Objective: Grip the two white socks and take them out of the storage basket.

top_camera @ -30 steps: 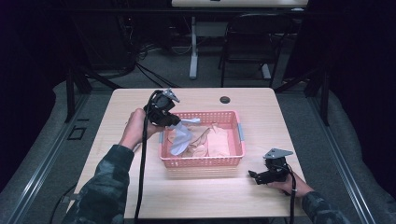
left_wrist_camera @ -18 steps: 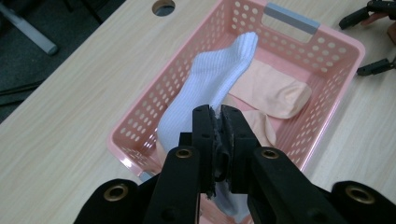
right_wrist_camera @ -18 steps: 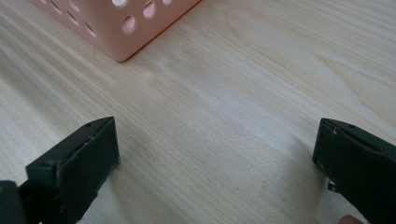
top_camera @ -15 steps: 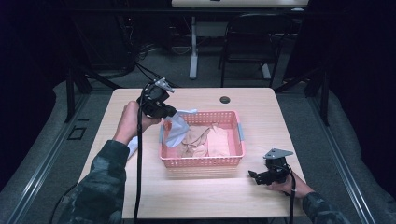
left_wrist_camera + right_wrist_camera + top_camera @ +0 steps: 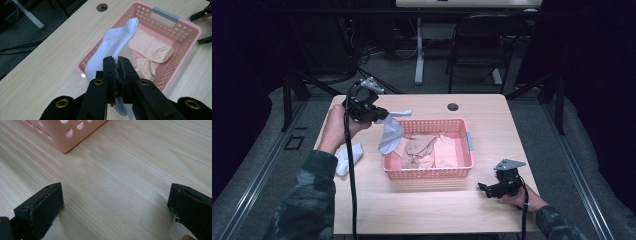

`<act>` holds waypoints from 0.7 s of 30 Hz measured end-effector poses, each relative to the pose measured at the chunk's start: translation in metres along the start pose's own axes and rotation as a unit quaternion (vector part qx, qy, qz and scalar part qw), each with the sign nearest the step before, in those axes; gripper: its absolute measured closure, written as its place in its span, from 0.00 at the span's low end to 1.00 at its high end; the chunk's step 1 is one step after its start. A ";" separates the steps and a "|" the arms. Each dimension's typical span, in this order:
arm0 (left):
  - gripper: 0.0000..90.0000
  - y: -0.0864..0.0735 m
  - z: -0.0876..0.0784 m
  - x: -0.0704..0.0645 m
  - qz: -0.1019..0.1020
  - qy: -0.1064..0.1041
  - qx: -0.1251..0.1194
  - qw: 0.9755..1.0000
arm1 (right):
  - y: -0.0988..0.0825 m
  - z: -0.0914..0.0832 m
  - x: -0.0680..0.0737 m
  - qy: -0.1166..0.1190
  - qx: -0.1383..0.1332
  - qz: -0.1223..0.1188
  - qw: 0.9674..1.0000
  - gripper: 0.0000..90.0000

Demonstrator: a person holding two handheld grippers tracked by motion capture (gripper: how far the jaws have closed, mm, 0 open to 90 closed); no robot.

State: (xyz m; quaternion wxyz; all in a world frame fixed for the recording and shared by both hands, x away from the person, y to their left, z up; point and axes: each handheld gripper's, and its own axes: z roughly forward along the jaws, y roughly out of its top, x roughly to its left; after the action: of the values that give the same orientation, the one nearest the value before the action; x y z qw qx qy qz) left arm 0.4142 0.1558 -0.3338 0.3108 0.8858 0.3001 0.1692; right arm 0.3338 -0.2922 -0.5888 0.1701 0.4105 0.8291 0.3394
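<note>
On a wooden table (image 5: 422, 210), 1 white sock (image 5: 348, 158) lies at the left edge. Just right of it, the left gripper (image 5: 379, 115) pinches a 2nd white sock (image 5: 391, 134), which hangs over the left rim of a pink basket (image 5: 427, 173) holding beige socks (image 5: 427, 150). At the near right, the right gripper (image 5: 482, 188) rests on the table, jaws spread wide.

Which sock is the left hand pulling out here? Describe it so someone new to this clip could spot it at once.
Start at the pink perforated basket in the middle of the wooden table, then go to its left rim. There a white ribbed sock hangs from the shut left tongs, lifted above the rim. The socks lying inside the basket are peach or beige, and another white sock lies flat on the table.
</note>
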 end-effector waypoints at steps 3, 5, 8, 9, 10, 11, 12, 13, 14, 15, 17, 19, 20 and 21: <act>0.94 -0.008 -0.008 0.007 -0.010 0.009 -0.001 1.000 | 0.000 0.000 0.000 0.000 -0.003 0.002 1.000 0.00; 0.94 -0.018 -0.015 0.014 -0.022 0.019 0.001 1.000 | 0.000 0.000 0.000 0.000 -0.004 0.001 1.000 0.00; 0.94 -0.025 -0.020 0.018 -0.030 0.026 0.002 0.999 | 0.000 0.000 0.000 0.001 -0.002 -0.002 1.000 0.00; 0.94 -0.029 -0.022 0.021 -0.035 0.029 0.002 0.999 | 0.000 0.000 0.000 0.001 -0.002 -0.002 1.000 0.00; 0.94 -0.033 -0.024 0.024 -0.038 0.031 0.006 0.999 | 0.000 0.000 0.000 0.000 -0.002 -0.003 1.000 0.00; 0.94 -0.041 -0.027 0.028 -0.050 0.037 0.004 0.998 | 0.000 0.000 0.000 0.000 -0.002 -0.003 1.000 0.00; 0.94 -0.045 -0.029 0.031 -0.054 0.039 0.004 0.998 | 0.000 0.000 0.000 0.001 -0.001 -0.003 1.000 0.00; 0.94 -0.045 -0.029 0.031 -0.054 0.039 0.004 0.998 | 0.000 0.000 0.000 0.000 -0.001 -0.003 1.000 0.00; 0.94 -0.053 -0.032 0.035 -0.063 0.045 0.004 0.997 | 0.000 0.000 0.000 0.000 -0.001 -0.003 1.000 0.00; 0.94 -0.053 -0.032 0.035 -0.063 0.045 0.004 0.997 | 0.000 0.000 0.000 0.000 -0.001 -0.003 1.000 0.00; 0.94 -0.061 -0.034 0.040 -0.073 0.050 0.007 0.996 | 0.000 0.000 0.000 0.000 -0.001 -0.003 1.000 0.00; 0.94 -0.070 -0.033 0.044 -0.083 0.053 0.011 0.995 | 0.000 0.000 0.000 0.000 -0.001 -0.003 1.000 0.00; 0.94 -0.075 -0.032 0.047 -0.086 0.053 0.014 0.995 | 0.000 0.000 0.000 0.000 -0.001 -0.003 1.000 0.00; 0.94 -0.079 -0.031 0.049 -0.091 0.053 0.016 0.994 | 0.000 0.000 0.000 0.000 -0.001 -0.003 1.000 0.00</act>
State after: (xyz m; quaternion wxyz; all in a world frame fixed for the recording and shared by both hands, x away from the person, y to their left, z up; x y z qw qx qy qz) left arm 0.4025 0.2502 -0.3562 0.2939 0.8495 0.3985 0.1823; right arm 0.3335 -0.2921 -0.5888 0.1714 0.4080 0.8297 0.3402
